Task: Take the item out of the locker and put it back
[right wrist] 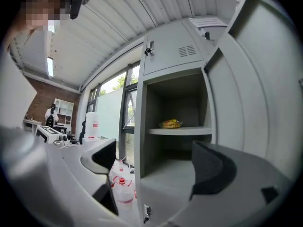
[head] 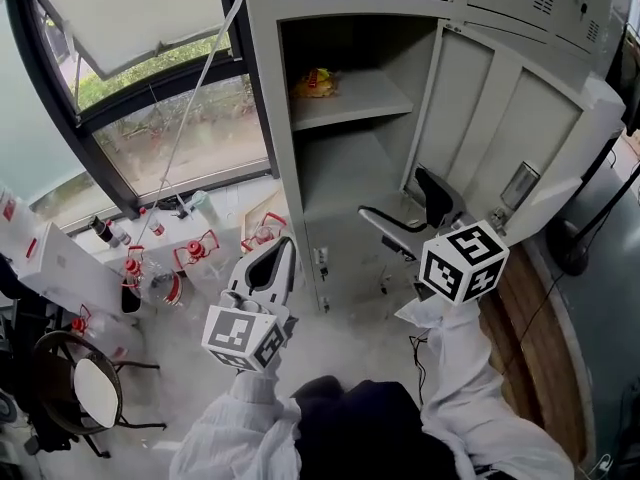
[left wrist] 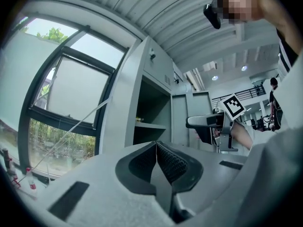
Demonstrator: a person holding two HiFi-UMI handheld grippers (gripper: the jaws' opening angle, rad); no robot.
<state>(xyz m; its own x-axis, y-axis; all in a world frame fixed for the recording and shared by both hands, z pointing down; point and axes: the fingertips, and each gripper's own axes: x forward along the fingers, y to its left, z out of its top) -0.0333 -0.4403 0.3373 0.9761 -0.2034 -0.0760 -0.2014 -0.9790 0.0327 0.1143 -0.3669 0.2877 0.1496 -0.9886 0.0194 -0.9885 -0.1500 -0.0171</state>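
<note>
The item (head: 315, 83) lies on the upper shelf (head: 365, 100) of the open locker (head: 263, 108), at 12 o'clock. The right tongs (head: 395, 196) stand wide apart and empty, aimed there for pickup; the left tongs (head: 283, 253), pressed together on nothing, hang clear at 7 o'clock.

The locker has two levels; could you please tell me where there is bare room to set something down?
The upper shelf is bare right of the yellow packet at its back left. The lower compartment's floor looks wholly bare. It is crowded left of the locker, where bottles stand.
</note>
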